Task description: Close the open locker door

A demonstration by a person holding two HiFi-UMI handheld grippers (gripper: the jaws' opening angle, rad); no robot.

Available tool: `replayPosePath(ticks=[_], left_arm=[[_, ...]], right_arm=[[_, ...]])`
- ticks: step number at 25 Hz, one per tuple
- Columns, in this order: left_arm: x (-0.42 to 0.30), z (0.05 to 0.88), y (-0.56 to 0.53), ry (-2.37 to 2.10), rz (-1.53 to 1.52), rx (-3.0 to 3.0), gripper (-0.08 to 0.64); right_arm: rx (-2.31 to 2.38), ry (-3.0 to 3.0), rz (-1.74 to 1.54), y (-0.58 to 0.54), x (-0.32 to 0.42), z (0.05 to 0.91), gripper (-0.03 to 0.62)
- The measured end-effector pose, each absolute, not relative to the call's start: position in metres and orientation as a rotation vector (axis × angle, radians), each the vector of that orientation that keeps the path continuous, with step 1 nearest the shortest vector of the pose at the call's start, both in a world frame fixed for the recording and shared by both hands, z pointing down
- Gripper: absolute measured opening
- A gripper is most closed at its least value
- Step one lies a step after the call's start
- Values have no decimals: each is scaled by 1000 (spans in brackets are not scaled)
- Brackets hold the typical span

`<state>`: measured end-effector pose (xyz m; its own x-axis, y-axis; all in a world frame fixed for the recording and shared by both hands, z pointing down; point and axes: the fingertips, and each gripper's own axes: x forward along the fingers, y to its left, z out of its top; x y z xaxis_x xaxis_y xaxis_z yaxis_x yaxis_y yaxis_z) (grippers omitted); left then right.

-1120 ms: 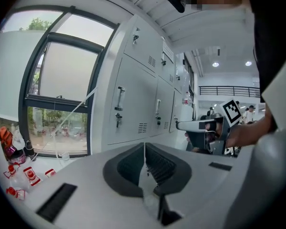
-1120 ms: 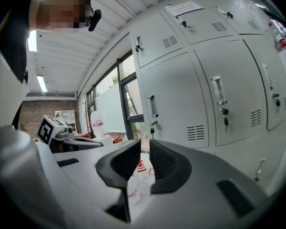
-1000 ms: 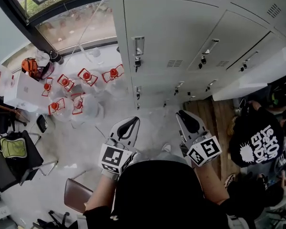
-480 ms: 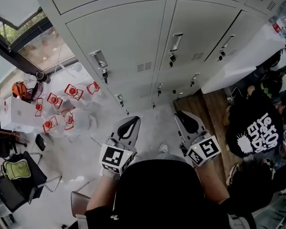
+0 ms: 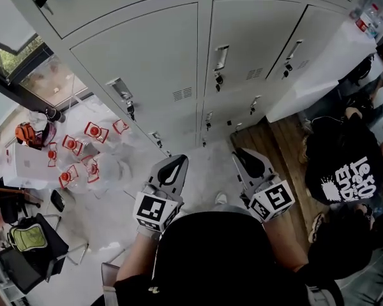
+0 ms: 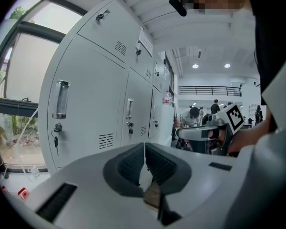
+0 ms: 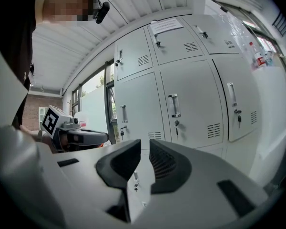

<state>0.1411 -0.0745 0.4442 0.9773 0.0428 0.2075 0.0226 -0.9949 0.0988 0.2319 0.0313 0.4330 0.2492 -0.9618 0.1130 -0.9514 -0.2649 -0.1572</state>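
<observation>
Head view: lockers ahead, all visible doors flush; open door not spotted. Short of them: left claw, right claw. Left gripper view: pressed together, empty. Right gripper view: slit apart, empty. Risk: shoving a wrong, latched door.

Place type: we read this as a locker area at the edge of a large shared workspace.
Lockers: a bank of grey metal lockers, doors stacked in tiers, each with a handle, a keyed lock and vent slots.
Floor: pale by the window, wooden boards on the right.
Stores: clear water jugs with red caps, grouped on the floor.
Work area: an office chair, a backpack, a person close by.
Hall: in the left gripper view we see a railed upper gallery and ceiling lights.
</observation>
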Motion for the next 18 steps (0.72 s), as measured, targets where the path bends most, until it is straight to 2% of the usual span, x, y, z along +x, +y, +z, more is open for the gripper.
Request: replayPosePath(ticks=[18], left_arm=[[145, 438, -69, 75, 305, 3047, 26]], right_arm=[[-2438, 1875, -292, 33, 224, 433, 69]])
